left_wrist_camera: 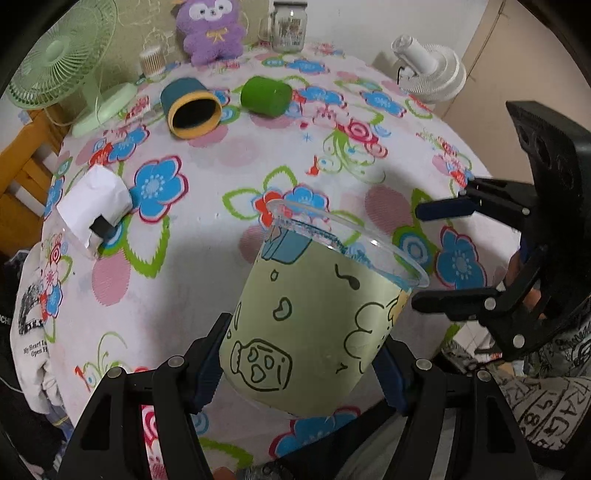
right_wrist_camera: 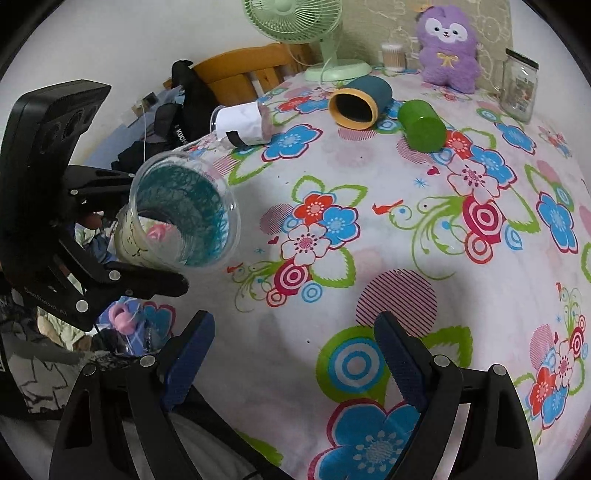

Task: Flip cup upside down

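Observation:
My left gripper (left_wrist_camera: 301, 363) is shut on a clear plastic cup with a pale green cartoon sleeve (left_wrist_camera: 314, 325). It holds the cup in the air above the near edge of the flowered table, tilted, mouth pointing away and up. In the right wrist view the same cup (right_wrist_camera: 181, 218) shows at the left with its open mouth facing the camera, held by the left gripper (right_wrist_camera: 147, 236). My right gripper (right_wrist_camera: 295, 350) is open and empty over the tablecloth; it shows at the right of the left wrist view (left_wrist_camera: 415, 258), just beside the cup's rim.
On the flowered tablecloth (left_wrist_camera: 221, 177) lie a white-wrapped clear cup (left_wrist_camera: 94, 206), a dark blue cup with a yellow rim (left_wrist_camera: 190, 107) and a green cup (left_wrist_camera: 264, 96), all on their sides. A green fan (left_wrist_camera: 62, 55), purple plush (left_wrist_camera: 210, 29), glass jar (left_wrist_camera: 290, 24) and white fan (left_wrist_camera: 428, 68) stand at the back.

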The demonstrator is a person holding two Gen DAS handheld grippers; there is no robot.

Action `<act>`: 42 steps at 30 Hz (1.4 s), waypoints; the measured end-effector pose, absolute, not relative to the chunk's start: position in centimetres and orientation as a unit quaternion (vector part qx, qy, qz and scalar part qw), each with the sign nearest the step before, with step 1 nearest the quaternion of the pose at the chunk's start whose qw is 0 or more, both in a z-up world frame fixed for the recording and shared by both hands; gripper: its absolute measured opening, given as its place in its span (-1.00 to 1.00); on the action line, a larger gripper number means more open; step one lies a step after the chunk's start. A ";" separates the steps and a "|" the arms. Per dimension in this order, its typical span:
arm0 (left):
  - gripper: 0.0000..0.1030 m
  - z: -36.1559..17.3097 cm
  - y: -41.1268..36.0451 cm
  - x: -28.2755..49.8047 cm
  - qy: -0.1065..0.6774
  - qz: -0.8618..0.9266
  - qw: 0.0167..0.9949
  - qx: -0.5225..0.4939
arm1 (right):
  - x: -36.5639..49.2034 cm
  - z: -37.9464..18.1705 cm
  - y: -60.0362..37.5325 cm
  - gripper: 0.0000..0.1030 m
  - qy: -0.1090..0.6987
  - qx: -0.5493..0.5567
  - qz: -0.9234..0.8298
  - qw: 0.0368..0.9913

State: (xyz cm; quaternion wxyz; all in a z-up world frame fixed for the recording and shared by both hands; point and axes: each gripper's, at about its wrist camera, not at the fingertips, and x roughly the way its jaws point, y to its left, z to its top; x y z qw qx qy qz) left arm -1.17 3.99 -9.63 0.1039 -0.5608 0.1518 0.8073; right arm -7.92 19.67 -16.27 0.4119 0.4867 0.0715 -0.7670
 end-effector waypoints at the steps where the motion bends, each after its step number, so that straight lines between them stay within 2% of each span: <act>1: 0.42 -9.7 3.8 -1.3 0.150 0.795 0.100 -0.580 | -7.9 -16.3 19.6 0.74 0.071 0.487 -0.766 0.413; 3: 0.42 -9.8 3.6 -1.4 0.149 0.778 0.093 -0.603 | -7.9 -16.3 19.6 0.74 0.072 0.485 -0.765 0.417; 10: 0.42 -9.6 4.2 -1.6 0.230 0.705 0.042 -0.670 | -7.5 -16.9 19.4 0.74 0.073 0.485 -0.756 0.434; 13: 0.42 -9.5 5.0 -1.9 0.278 0.676 0.020 -0.683 | -7.5 -17.4 19.4 0.74 0.073 0.488 -0.753 0.436; 19: 0.42 -10.8 6.6 -3.4 0.312 0.638 -0.005 -0.704 | -7.5 -18.1 19.8 0.74 0.064 0.495 -0.748 0.438; 23: 0.45 -11.0 7.4 -4.6 0.309 0.647 -0.003 -0.697 | -7.4 -18.2 20.2 0.74 0.061 0.497 -0.748 0.437; 27: 0.75 -10.8 7.7 -5.9 0.302 0.660 -0.002 -0.687 | -7.6 -18.4 20.5 0.74 0.059 0.500 -0.748 0.432; 33: 0.91 -9.6 7.7 -6.8 0.287 0.699 0.016 -0.655 | -7.9 -18.5 20.6 0.74 0.056 0.503 -0.748 0.429; 42: 0.99 -9.4 5.1 -1.5 0.253 0.753 0.101 -0.598 | -8.4 -17.7 21.7 0.74 0.028 0.497 -0.752 0.431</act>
